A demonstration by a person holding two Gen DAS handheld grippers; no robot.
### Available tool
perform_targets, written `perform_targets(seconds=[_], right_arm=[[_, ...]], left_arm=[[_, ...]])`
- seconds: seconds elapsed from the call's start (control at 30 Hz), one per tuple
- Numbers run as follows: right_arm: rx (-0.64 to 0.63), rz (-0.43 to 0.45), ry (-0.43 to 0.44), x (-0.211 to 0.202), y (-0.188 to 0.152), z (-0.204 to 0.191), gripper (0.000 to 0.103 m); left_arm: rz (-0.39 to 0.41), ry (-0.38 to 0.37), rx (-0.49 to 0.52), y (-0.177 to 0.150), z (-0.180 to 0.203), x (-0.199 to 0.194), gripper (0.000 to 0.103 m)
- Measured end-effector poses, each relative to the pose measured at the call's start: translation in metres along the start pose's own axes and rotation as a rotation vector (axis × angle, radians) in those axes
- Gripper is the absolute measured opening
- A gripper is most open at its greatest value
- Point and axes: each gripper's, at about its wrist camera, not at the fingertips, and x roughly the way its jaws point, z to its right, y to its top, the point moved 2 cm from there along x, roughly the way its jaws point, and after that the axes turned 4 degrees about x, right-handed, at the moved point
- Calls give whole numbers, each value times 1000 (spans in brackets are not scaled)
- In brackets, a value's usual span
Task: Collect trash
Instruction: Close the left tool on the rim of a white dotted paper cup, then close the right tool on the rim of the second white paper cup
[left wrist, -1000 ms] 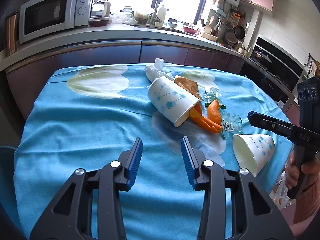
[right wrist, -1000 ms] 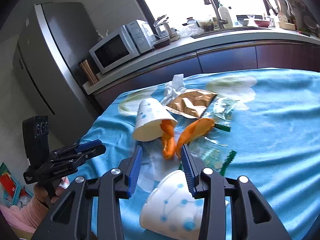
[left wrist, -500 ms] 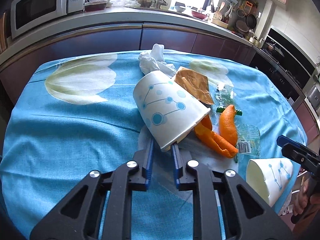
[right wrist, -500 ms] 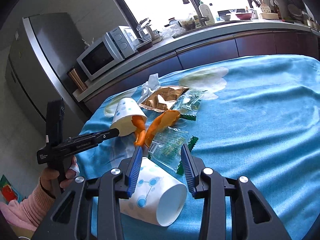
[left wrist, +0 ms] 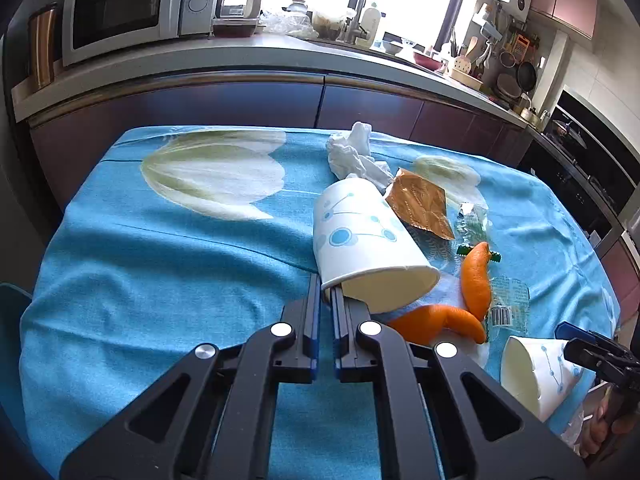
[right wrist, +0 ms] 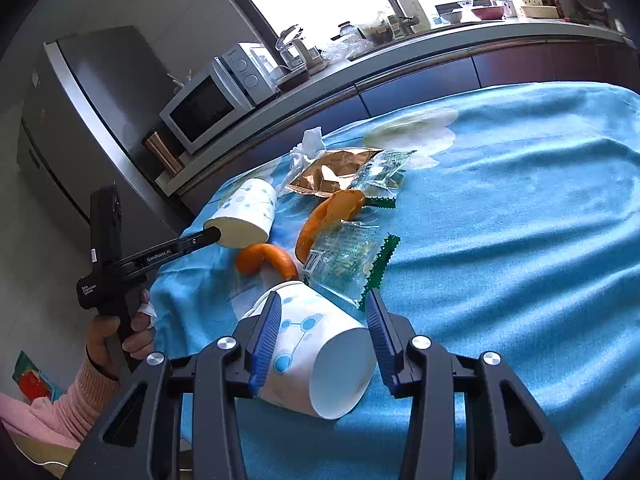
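A white paper cup with blue dots [left wrist: 360, 236] [right wrist: 248, 216] lies on its side on the blue tablecloth [left wrist: 160, 280]. My left gripper [left wrist: 326, 292] [right wrist: 212, 236] is shut on its rim, one finger inside and one outside. A second, similar cup [right wrist: 320, 356] [left wrist: 532, 372] lies between the fingers of my right gripper [right wrist: 323, 300] [left wrist: 576, 350]. Those jaws are opening; the right pad stands clear of the cup. Orange peel [left wrist: 476, 276] [right wrist: 328, 216], a gold wrapper [left wrist: 420, 204], clear wrappers [right wrist: 344, 256] and a crumpled tissue [left wrist: 352, 156] lie around the cups.
A kitchen counter with a microwave [left wrist: 120, 8] and a sink runs behind the table. A grey fridge [right wrist: 80, 100] stands to the left. A person's hand in a pink sleeve [right wrist: 116, 340] holds the left gripper. The table's near right edge lies beside the second cup.
My left gripper moved forward to the first cup and closed on its rim. My right gripper came down over the second cup, which now lies between its fingers.
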Motion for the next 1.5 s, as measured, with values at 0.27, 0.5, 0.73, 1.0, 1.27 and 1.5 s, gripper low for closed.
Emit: perform_targets(seconds=[0.27,0.5,0.73,1.0,1.27,1.5], right_arm=[[22,-19,28,-8,-10,1,48],[47,-25,39,-16,-19,3,54],[74,-24,41,-16,-27,2,54],[40,-23,59,-6,-23,-11,14],[15,-27,104,2,-20,-25,3],[-9,-3,160,-3,-14,-41,1]], left_arm=[[44,37,-24,-11,-20,-33,4],[52,51,-82,-31,-50,-57,4],[43,53,-113,-56,-66,-70,4],[27,45,-91,-69,-68,-73,6],[10,24,-90,-69,-64,-63,8],[54,21,-94,-64,-65,-80,4]])
